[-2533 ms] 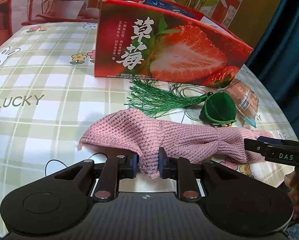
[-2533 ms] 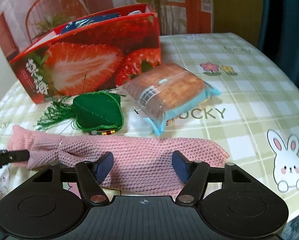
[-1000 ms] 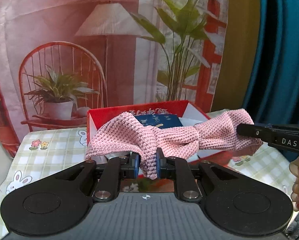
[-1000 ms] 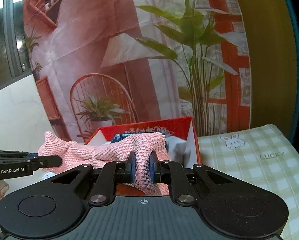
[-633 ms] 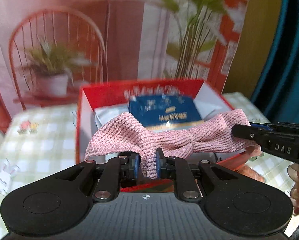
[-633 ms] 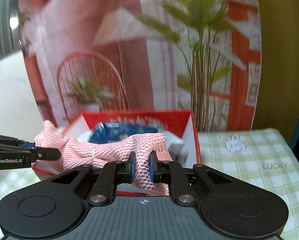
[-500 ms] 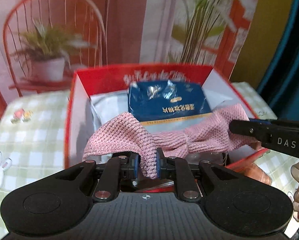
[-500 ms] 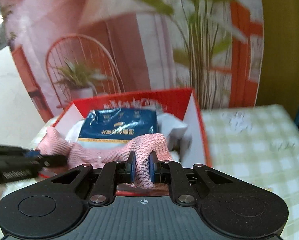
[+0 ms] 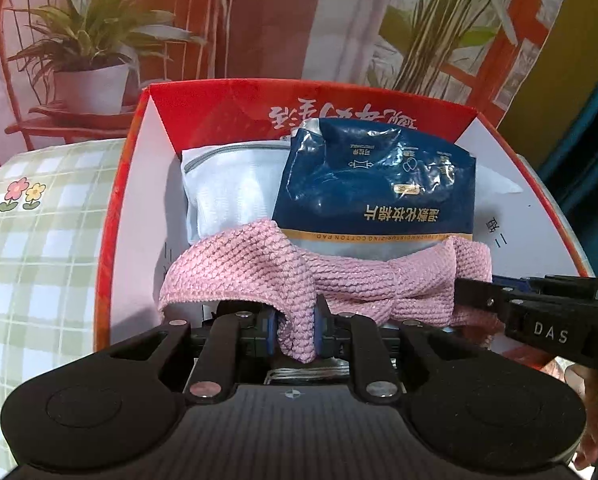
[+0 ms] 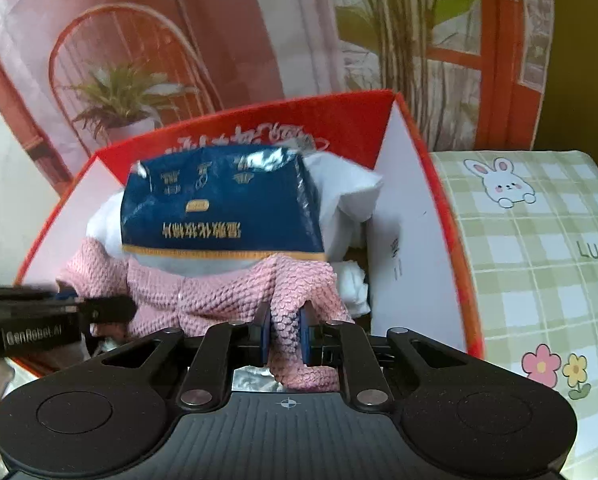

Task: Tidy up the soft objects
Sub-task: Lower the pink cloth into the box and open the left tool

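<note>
Left wrist view had my left gripper [image 9: 295,330] clamped on a bunched fold of the pink knit cloth [image 9: 359,280], jaws closed tight on the fabric. My right gripper [image 10: 283,330] was pinching the cloth's other end the same way, fully clenched on a fold. The cloth hung stretched between the two, inside the opening of the red strawberry box [image 9: 117,208], close to its near wall.

Already in the box: a blue foil pack [image 9: 379,188] lying on top, toward the back wall, and a white mesh pouch [image 9: 235,196] under it on the left side. Right wrist view also showed white wadded material [image 10: 351,200] at the box's right side; I couldn't tell what it was. The cloth's upper edge overlapped the near edge of the blue pack in both views. I couldn't tell whether the cloth was resting on the contents or was carried only by my grips.

My read: cloth step nearly done. It was over the box and low in it but not released. Left to do: open both grippers, then pull clear of the box walls. The checked tablecloth [image 10: 539,248] beside the box showed no other items, but the near side of the table was hidden behind the box and my grippers, so I couldn't say whether more soft items waited there.
</note>
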Available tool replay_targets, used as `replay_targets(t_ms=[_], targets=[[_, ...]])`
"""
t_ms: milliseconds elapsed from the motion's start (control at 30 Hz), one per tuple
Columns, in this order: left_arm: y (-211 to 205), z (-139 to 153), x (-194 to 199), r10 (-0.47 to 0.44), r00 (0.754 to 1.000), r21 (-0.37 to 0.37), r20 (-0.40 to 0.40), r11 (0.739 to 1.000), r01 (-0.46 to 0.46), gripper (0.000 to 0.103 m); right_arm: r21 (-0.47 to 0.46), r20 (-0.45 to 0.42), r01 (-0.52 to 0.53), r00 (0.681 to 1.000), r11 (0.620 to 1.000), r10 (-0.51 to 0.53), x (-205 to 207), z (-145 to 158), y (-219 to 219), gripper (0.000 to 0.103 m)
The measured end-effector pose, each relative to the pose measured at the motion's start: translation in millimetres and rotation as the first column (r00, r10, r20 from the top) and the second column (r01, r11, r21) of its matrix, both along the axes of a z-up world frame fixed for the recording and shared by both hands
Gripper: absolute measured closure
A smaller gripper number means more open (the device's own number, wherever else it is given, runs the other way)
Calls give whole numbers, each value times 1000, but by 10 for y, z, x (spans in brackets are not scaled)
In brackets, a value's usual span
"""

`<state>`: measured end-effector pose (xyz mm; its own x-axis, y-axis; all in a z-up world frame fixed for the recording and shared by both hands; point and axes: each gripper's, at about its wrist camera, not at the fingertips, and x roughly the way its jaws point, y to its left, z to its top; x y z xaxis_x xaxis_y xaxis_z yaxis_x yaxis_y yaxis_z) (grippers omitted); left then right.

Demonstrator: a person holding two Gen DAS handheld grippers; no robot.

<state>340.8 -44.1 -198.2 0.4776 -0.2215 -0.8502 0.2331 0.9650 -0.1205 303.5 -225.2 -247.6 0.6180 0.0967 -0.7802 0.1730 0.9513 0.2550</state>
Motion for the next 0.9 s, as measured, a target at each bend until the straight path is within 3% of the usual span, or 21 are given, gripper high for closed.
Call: replay_targets(t_ms=[200,333,367,433,467,500,567,667,900], targets=[[-26,-60,20,-3,1000,-1,4,1000,3,84,-19,-7,-1,1000,1000,1,44,-1,5,90],[-94,-32,-16,-7,1000,40,16,999,6,83,-20,-12,11,1000,1000,-12,24,13,-1,86],[-121,-8,-31,-13,1000,51,25,999,12,80,-20,-13,17,1000,1000,-17,5,25,-10,85],[-140,39,-66,-15,999,50,44,999,13,63,-32,4,10,1000,999,-10,-45,85,-14,80],[-133,76,-89,-8,999,39,52,999,6,41,-44,18,5,1000,999,-4,-82,127,-12,76],[-121,112,-113,2,998,25,62,1000,-4,26,-54,31,-5,1000,999,6,-117,175,-9,73],[-92,221,-195,9,995,-14,95,1000,-8,21,-66,49,-27,998,997,30,-177,266,4,65],[-66,366,-314,20,990,-15,138,1000,-18,14,-94,87,-42,995,995,50,-280,415,44,48],[33,677,-644,25,975,22,222,999,-31,8,-182,134,-75,986,980,100,-536,696,166,34]])
